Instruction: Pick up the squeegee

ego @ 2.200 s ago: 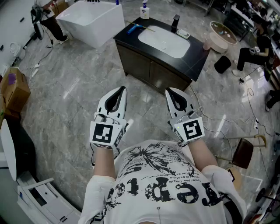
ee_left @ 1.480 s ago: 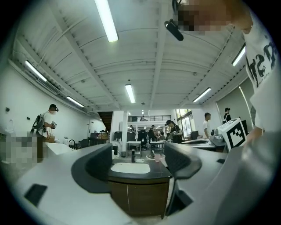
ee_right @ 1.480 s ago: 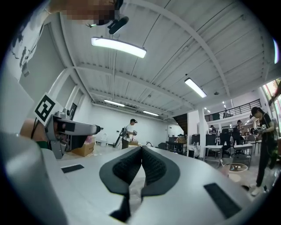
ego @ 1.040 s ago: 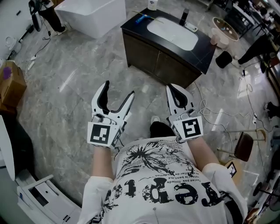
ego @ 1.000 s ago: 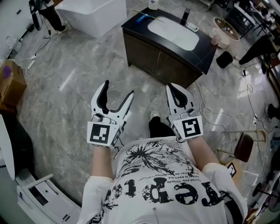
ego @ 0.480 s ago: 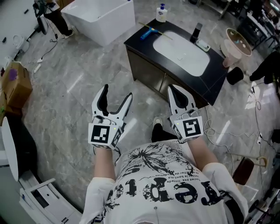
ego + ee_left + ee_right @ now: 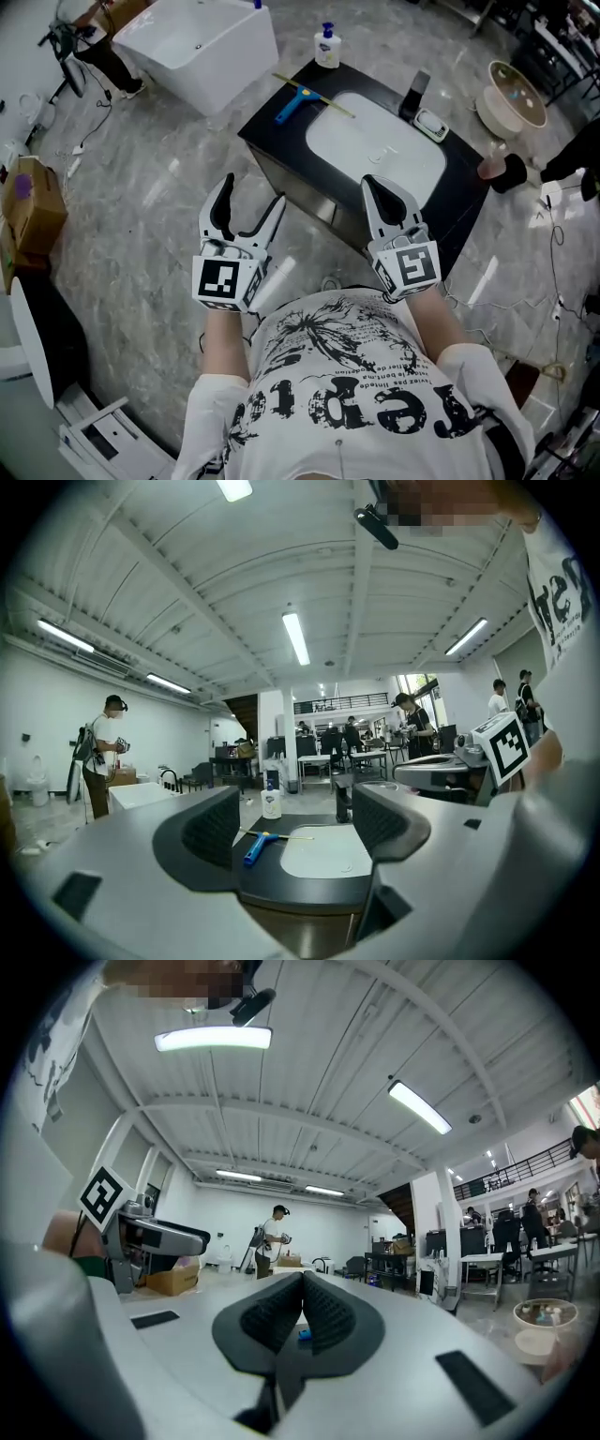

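Note:
The squeegee [image 7: 298, 97], with a blue handle and a thin pale blade, lies on the far left corner of the black vanity counter [image 7: 281, 131], beside the white basin [image 7: 375, 160]. It also shows between the left jaws in the left gripper view, squeegee [image 7: 256, 844]. My left gripper [image 7: 247, 204] is open and empty, held near the counter's left front edge. My right gripper [image 7: 382, 192] is shut with nothing in it, over the counter's front edge by the basin. Both are well short of the squeegee.
A soap bottle [image 7: 327, 47] stands behind the squeegee. A black faucet [image 7: 413, 94] and a small dish [image 7: 431, 125] sit past the basin. A white bathtub [image 7: 202, 49] stands left of the vanity, a cardboard box [image 7: 26, 202] far left, cables [image 7: 553, 281] on the floor right.
The vanity has come much closer in the head view; it now reaches the grippers. The left gripper opened between 2.2 s and 1 s ago and stays open; the right stays shut.

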Available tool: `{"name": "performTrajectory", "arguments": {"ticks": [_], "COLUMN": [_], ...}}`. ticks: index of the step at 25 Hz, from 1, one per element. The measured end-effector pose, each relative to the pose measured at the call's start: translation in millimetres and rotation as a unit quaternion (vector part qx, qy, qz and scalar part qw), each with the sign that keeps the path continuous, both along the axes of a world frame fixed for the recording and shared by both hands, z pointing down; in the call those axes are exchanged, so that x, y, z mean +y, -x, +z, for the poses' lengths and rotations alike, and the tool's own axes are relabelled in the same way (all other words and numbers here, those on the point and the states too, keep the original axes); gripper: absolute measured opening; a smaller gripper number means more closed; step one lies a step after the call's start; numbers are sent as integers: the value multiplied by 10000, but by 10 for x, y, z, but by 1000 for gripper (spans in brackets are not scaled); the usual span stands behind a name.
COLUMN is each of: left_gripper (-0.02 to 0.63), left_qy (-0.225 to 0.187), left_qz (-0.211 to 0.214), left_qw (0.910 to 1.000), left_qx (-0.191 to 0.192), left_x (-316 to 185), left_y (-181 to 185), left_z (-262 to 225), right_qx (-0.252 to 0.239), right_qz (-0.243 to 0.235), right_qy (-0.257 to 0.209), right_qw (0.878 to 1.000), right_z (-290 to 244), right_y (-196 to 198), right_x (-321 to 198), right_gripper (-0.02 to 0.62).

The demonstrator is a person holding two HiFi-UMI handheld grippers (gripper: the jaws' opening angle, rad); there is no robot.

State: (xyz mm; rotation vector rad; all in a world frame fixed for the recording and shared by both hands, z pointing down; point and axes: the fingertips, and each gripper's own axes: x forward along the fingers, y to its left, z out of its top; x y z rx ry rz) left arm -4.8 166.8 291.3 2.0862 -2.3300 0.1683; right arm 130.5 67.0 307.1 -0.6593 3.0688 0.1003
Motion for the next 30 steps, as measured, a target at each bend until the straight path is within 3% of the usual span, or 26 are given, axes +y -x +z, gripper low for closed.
{"name": "performTrajectory", "arguments": {"ticks": [5, 8, 11, 16, 23, 30], "left_gripper": [360, 360, 360, 360, 360, 360], "left_qy": [240, 370, 479, 858, 1372, 2031], "left_qz": [144, 201, 410, 829, 1401, 1965], "left_qw": [9996, 9989, 9972, 9923, 9800, 9579], "left_qx": [20, 222, 394, 341, 344, 506], "left_x": [-647, -1065, -1509, -2245, -3073, -3721], "left_y": [159, 333, 501, 865, 1476, 1912], "left_z": [152, 282, 389, 654, 1065, 1794], "right_qx": [82, 176, 229, 293, 413, 734], "right_qz": [89, 219, 467, 997, 1616, 2275], "right_qy": [96, 121, 201, 446, 790, 1131], "right_qw": [9999, 9995, 9984, 9936, 9828, 9644], "right_z": [87, 134, 172, 316, 608, 1100], "right_y": [144, 248, 345, 597, 1169, 1605], "right_x": [-516, -798, -1118, -1727, -2417, -2951], "right_gripper": [14, 14, 14, 14, 15, 15]}}
